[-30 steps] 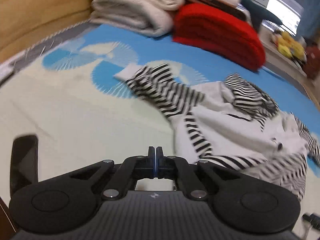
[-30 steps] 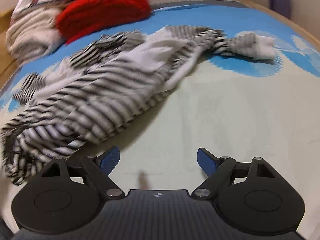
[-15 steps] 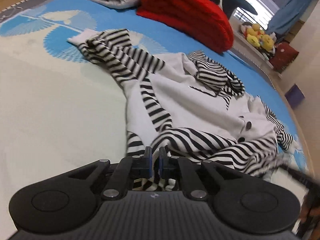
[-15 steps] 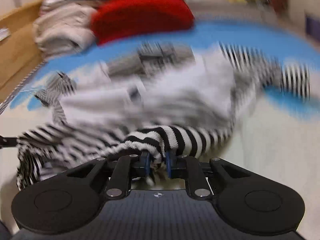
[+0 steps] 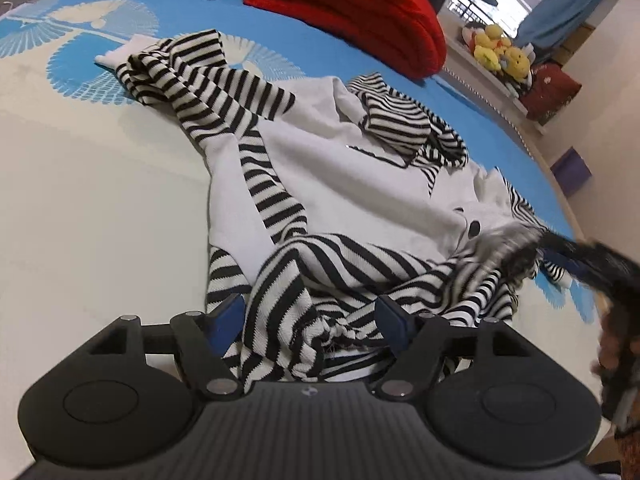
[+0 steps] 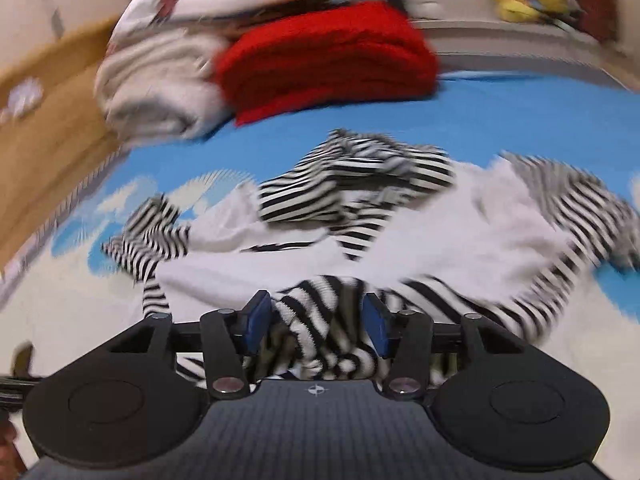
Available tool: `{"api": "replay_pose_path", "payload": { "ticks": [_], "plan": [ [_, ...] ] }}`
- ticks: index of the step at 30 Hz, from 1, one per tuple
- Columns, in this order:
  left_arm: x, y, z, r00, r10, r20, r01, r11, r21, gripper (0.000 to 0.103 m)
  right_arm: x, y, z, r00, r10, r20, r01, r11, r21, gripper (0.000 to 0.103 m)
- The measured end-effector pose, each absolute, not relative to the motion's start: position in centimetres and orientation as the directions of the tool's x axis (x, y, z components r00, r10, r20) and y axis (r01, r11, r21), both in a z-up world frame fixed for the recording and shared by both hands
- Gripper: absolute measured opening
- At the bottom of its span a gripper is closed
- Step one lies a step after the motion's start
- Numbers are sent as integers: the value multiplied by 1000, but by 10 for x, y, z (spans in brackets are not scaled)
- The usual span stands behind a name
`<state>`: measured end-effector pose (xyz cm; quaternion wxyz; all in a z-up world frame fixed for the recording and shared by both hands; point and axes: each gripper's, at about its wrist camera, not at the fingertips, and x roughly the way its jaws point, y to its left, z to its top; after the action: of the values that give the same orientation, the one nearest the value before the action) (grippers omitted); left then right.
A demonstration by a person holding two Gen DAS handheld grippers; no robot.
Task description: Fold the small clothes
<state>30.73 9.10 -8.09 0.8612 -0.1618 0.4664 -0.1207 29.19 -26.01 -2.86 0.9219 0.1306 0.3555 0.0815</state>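
A small white garment with black-and-white striped sleeves and hem (image 5: 340,184) lies crumpled on the blue and cream mat (image 5: 100,200). My left gripper (image 5: 308,316) is at its near striped hem. Its jaws are opening and the bunched hem lies loose between the blue pads (image 5: 230,312). In the right wrist view the same garment (image 6: 440,240) spreads ahead, blurred. My right gripper (image 6: 316,318) is opening too, with a striped fold sitting between its pads (image 6: 256,316). The right gripper (image 5: 560,252) also shows, blurred, at the garment's right edge in the left wrist view.
A folded red blanket (image 5: 352,12) and cream blankets (image 6: 160,88) are stacked at the far side of the mat. Plush toys (image 5: 500,52) sit on a ledge beyond, and a purple box (image 5: 570,172) stands off the mat's right edge. A hand (image 5: 616,344) holds the right gripper.
The left gripper came down shut onto the near hem and has now opened wide. The right gripper closed on a striped fold, swung left with it, and its jaws have now parted.
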Motion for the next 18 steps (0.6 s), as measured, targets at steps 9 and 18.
{"api": "replay_pose_path", "payload": {
  "ticks": [9,18],
  "plan": [
    [308,85,-84,531,-355,-769,43,918,-394,78,215,-270,-113,500,118,-858,109,974,198,68],
    [313,86,-89,527,-329,-783,24,927,-373,79,236,-235,-119,692,121,-711,-53,992,118,20]
  ]
}}
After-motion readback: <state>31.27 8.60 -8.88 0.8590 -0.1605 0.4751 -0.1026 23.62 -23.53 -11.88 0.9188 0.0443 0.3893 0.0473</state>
